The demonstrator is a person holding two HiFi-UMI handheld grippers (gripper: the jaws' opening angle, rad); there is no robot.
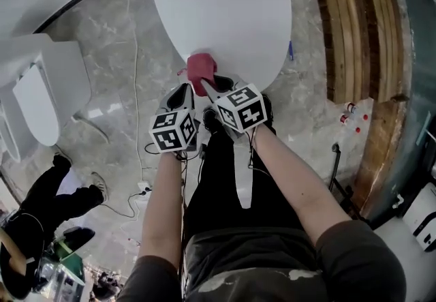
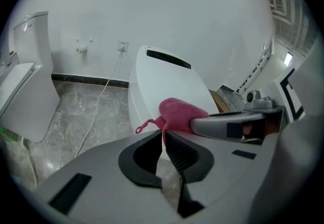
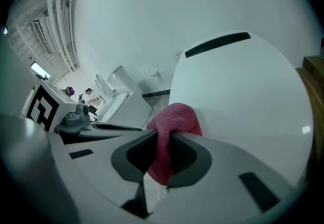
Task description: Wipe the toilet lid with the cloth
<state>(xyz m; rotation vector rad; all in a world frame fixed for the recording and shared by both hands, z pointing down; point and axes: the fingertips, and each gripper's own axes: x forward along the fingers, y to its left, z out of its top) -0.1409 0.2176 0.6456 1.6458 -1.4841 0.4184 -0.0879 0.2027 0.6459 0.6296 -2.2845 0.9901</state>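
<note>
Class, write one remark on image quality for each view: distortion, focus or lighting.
Head view: wide-angle bend curves the floor edge; the toilet lid is washed-out white under flat light. Left gripper view: fisheye with black corners, cloth slightly soft. Right gripper view: same fisheye; nearest foreground blurred, lid evenly bright.

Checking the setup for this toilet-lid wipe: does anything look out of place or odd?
The cloth is bunched into a wad at the toilet lid's front edge, not spread flat. Both the left gripper and the right gripper pinch it. A white cable trails loose across the floor. Nothing looks spilled or damaged.
</note>
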